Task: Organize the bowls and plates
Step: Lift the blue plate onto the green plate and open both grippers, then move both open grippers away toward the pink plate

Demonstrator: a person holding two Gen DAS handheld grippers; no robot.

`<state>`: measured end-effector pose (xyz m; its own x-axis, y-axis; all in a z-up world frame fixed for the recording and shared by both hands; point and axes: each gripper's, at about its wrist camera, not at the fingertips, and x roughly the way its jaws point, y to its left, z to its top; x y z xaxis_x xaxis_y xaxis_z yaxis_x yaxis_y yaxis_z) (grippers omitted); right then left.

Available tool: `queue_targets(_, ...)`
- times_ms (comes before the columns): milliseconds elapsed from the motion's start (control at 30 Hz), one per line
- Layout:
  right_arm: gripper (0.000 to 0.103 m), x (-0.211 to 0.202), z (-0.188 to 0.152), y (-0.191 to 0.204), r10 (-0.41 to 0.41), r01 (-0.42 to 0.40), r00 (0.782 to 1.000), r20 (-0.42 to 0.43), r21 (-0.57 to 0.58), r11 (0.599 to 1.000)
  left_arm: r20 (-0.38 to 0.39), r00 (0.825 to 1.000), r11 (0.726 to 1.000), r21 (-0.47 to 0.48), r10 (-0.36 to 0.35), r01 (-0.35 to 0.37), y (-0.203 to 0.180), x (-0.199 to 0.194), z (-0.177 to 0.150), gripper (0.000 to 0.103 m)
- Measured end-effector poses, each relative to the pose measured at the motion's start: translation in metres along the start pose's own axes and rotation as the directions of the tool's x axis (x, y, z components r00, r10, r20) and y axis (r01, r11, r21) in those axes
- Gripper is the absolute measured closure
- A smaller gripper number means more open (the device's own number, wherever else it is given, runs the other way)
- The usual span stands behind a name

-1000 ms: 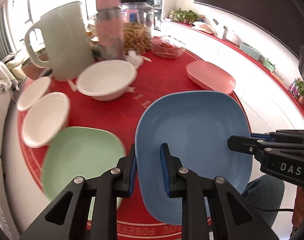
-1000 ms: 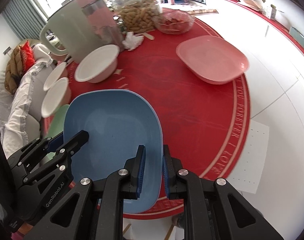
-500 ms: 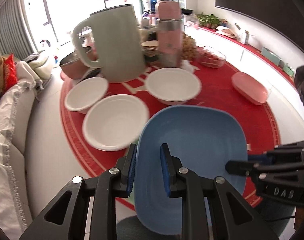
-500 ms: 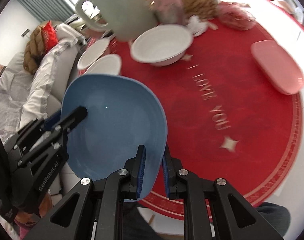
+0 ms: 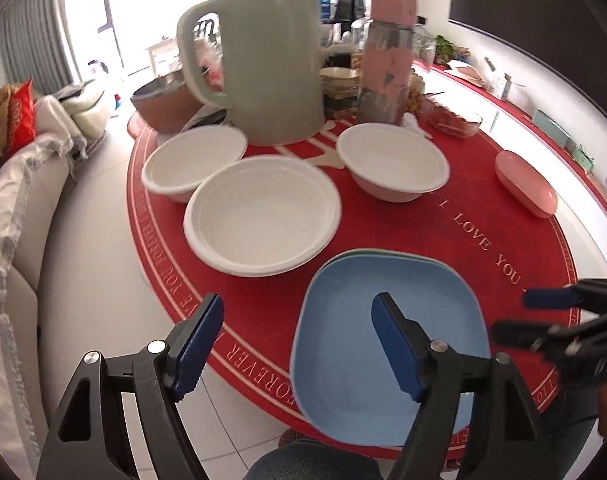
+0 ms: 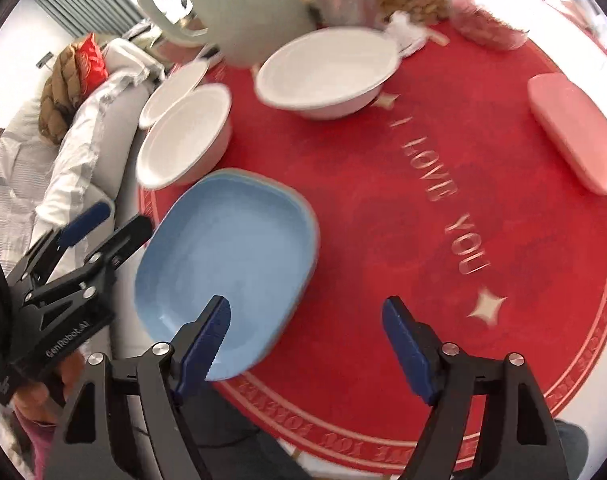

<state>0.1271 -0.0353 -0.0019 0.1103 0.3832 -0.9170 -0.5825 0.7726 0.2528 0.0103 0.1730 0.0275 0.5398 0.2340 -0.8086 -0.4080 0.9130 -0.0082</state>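
your left gripper and right gripper are spread wide, holding nothing; blue plate sits low in the frame.

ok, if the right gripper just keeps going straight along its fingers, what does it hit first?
Probably bare red tablecloth: the open right gripper points at the cloth beside the blue plate, whose edge lies under its left finger. Beyond sits a white bowl. Depth unclear.
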Motion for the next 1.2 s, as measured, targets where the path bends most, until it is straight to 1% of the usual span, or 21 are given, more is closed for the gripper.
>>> queue_targets(133,0.023,-0.006,-0.002,-0.02,-0.019,0.018,1.0,0.008,0.042,0.999,-0.031,0.999,1.0,-0.02,-0.01,0.009,-0.001,0.007,-0.006,0.023)
queue_targets(200,0.023,-0.008,-0.005,-0.027,-0.037,0.037,0.999,0.009,0.05,0.998,-0.026,1.0,1.0,-0.01,-0.013,0.013,-0.006,0.007,-0.01,0.023)
queue_targets(367,0.023,-0.009,-0.014,-0.045,-0.033,0.033,0.999,-0.003,0.07,0.997,0.015,0.999,0.998,0.028,0.052,-0.052,-0.015,0.008,-0.024,0.023)
queue_targets(433,0.023,-0.01,-0.016,-0.048,-0.027,0.027,1.0,-0.004,0.075,0.997,0.004,0.998,0.997,0.034,0.069,-0.069,-0.014,0.017,-0.028,0.023)
queue_targets(600,0.023,-0.007,-0.018,-0.046,-0.015,0.016,1.0,-0.007,0.068,0.998,-0.033,0.993,0.994,0.003,0.114,-0.114,-0.005,0.04,-0.029,0.023)
queue_targets(667,0.023,-0.004,-0.019,-0.044,-0.014,0.015,1.0,-0.01,0.06,0.998,-0.034,0.995,0.995,-0.026,0.097,-0.098,-0.001,0.043,-0.029,0.023)
queue_targets(767,0.023,0.003,-0.017,-0.041,-0.012,0.013,1.0,-0.015,0.055,0.998,-0.052,0.996,0.996,-0.041,0.074,-0.076,-0.001,0.045,-0.027,0.023)
queue_targets(900,0.023,0.014,-0.013,-0.028,-0.026,0.026,1.0,-0.013,0.016,1.0,-0.071,0.997,0.997,-0.08,-0.007,0.002,-0.007,0.043,-0.034,0.023)
queue_targets(1000,0.023,0.022,-0.011,-0.016,-0.059,0.059,0.998,-0.01,-0.031,0.998,-0.079,0.995,0.994,-0.099,-0.064,0.056,-0.014,0.039,-0.039,0.023)
queue_targets(1033,0.023,0.023,-0.01,-0.012,-0.085,0.085,0.996,0.0,-0.048,0.995,-0.081,0.993,0.992,-0.103,-0.085,0.076,-0.017,0.038,-0.041,0.023)
queue_targets(1067,0.023,0.024,-0.01,-0.009,-0.112,0.113,0.994,0.009,-0.071,0.991,-0.082,0.993,0.991,-0.104,-0.089,0.08,-0.019,0.036,-0.043,0.022)
queue_targets(1200,0.023,0.026,-0.005,-0.008,-0.154,0.157,0.987,0.037,-0.093,0.983,-0.072,0.994,0.989,-0.123,-0.088,0.079,-0.017,0.027,-0.049,0.022)
